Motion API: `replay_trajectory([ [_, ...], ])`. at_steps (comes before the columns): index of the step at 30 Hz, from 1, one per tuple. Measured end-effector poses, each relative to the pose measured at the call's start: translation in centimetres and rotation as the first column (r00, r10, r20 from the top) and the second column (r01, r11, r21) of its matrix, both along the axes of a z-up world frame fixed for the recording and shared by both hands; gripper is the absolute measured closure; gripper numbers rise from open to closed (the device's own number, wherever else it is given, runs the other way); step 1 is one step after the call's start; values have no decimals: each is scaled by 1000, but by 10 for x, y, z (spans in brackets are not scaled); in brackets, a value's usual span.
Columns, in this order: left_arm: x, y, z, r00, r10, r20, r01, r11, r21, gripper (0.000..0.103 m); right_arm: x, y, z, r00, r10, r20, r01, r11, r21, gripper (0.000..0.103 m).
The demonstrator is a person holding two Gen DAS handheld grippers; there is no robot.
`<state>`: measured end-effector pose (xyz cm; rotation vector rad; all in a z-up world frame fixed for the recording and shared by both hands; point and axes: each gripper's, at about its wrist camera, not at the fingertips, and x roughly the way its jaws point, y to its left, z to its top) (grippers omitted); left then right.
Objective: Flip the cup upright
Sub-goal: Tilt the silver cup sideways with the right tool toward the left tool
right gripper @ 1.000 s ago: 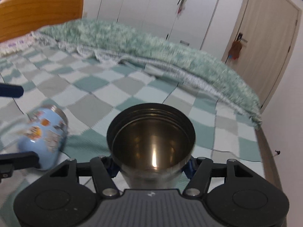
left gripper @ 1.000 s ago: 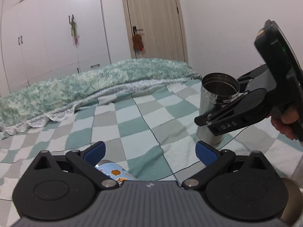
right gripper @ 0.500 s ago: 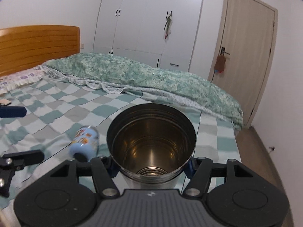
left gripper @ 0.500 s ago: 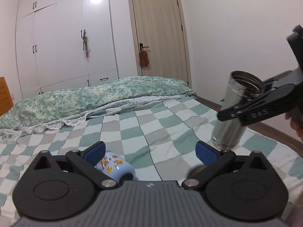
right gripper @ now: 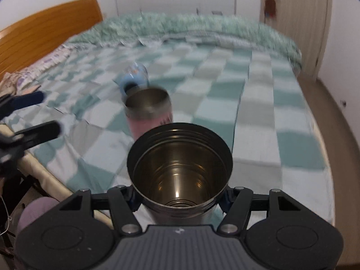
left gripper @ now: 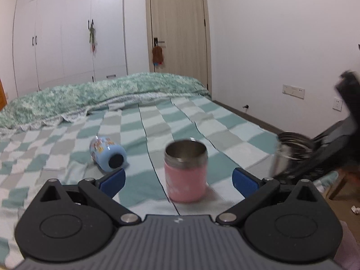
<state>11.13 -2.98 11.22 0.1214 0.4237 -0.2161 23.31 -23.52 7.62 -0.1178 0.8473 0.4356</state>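
Observation:
My right gripper [right gripper: 180,199] is shut on a steel cup [right gripper: 180,173], held upright with its mouth up over the near corner of the bed; it shows blurred in the left wrist view [left gripper: 290,155]. My left gripper [left gripper: 177,177] is open and empty, just short of a pink cup [left gripper: 185,171] that stands upright on the checked bedspread [left gripper: 157,121]. A light blue sticker cup [left gripper: 106,156] lies on its side to the left, its mouth towards me. The right wrist view shows the pink cup [right gripper: 149,114] and blue cup [right gripper: 135,76] beyond the steel one.
A rumpled green quilt [left gripper: 101,94] lies across the far end of the bed. A wooden headboard [right gripper: 45,31] is at the left in the right wrist view. The door [left gripper: 180,29] and white wardrobes [left gripper: 67,31] stand behind. The floor [right gripper: 326,112] runs along the right bed edge.
Both grippers have pulled back from the bed. The pink cup now shows between the left fingers. The right gripper has carried the steel cup towards the bed's near edge, lower and further right.

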Motion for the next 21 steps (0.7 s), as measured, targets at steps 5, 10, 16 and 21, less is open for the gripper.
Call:
replay_trajectory([
  [5,5,-3,-17,1000,8,-31,-8,1000,-9,0,31,-9,-18,998,-59,-3,59,994,88,41],
  [10,15,-5,-33,997,24,-69,-26,1000,-19,0,71,-9,-32,995,-102,-16,103,987,122,39],
  [16,26,-18,-37,996,16,-84,-17,1000,-10,0,73,-25,-32,991,-117,57,106,979,172,13],
  [21,37,-45,-35,996,-5,-87,5,1000,-3,0,53,-56,-22,975,-141,173,107,975,194,4],
])
